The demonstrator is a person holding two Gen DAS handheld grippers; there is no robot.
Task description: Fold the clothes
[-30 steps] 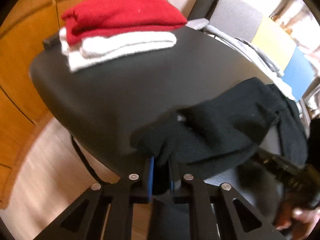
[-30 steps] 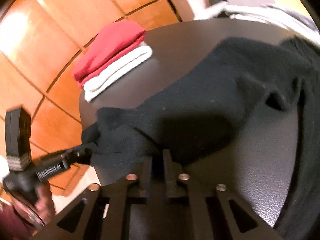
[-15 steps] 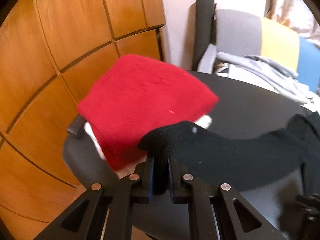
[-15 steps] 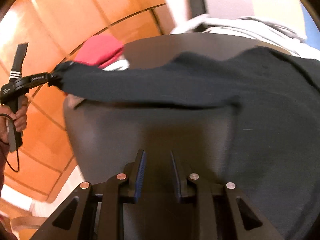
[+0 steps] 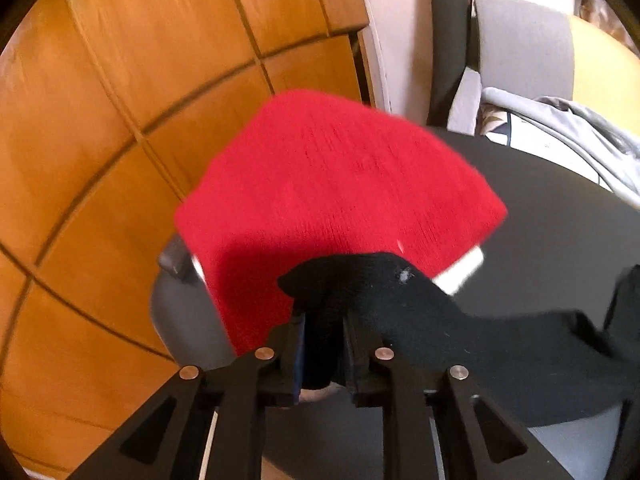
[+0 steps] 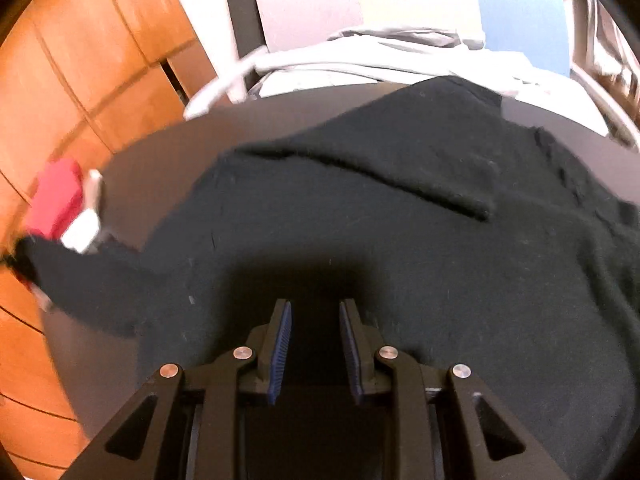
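Observation:
A black knit garment (image 6: 400, 220) lies spread over the dark round table (image 6: 168, 148). My left gripper (image 5: 322, 320) is shut on the end of its sleeve (image 5: 360, 280) and holds it stretched out to the left, over the folded stack. The stack has a red garment (image 5: 340, 184) on top of a white one (image 5: 460, 276); it also shows in the right wrist view (image 6: 56, 200). My right gripper (image 6: 314, 312) is open and empty, just above the near part of the black garment.
Wooden panel wall (image 5: 120, 100) lies left of the table. Grey clothes (image 6: 380, 52) are heaped at the table's far edge, before grey, yellow and blue chair backs (image 5: 520, 40). A black upright post (image 5: 448, 32) stands by the wall.
My left gripper carried the sleeve end up and leftward over the red stack, stretching the sleeve out. My right gripper let go of the garment, opened and drew over its body.

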